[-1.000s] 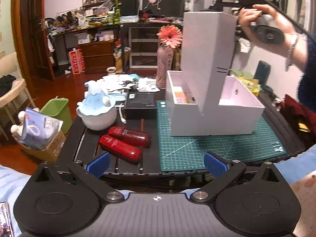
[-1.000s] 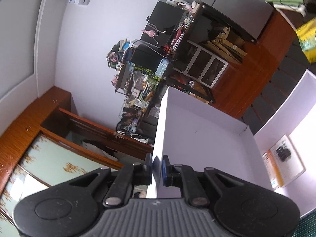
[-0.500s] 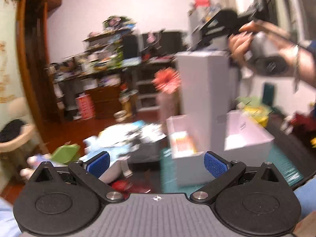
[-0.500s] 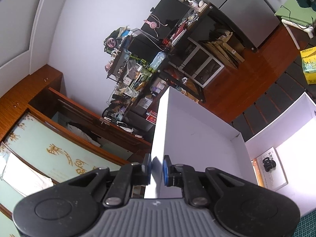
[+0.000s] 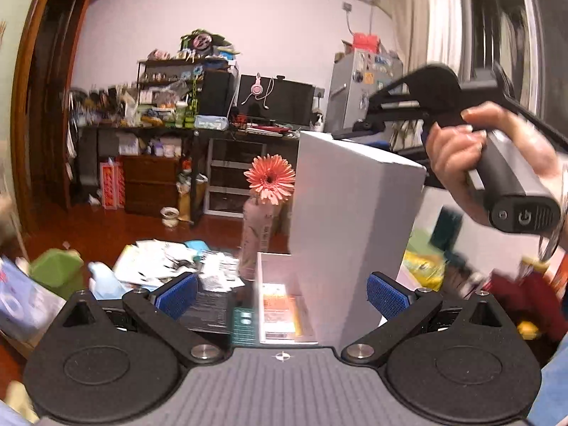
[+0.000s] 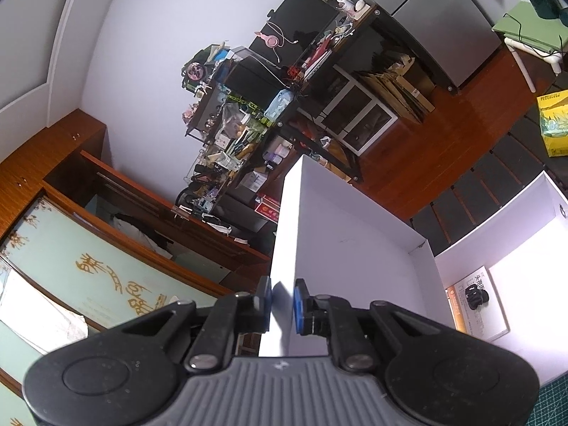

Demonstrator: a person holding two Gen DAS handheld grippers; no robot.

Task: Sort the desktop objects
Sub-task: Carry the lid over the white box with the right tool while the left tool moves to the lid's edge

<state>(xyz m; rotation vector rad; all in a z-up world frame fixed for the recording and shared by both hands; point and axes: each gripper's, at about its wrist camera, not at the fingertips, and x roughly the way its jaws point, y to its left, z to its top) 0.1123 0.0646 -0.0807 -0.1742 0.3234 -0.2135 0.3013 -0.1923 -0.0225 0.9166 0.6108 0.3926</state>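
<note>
One orange-printed leaflet (image 5: 280, 305) lies inside the open white box (image 5: 264, 284).

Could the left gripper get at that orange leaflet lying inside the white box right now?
Probably yes: the left gripper is open and empty, the orange leaflet lies just ahead in the white box, though the raised lid crowds the right.

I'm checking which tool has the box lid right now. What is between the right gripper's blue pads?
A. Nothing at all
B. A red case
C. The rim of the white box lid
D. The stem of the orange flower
C: in the right wrist view the right gripper has its blue pads on either side of the thin edge of the white box lid, raised above the open white box.
</note>
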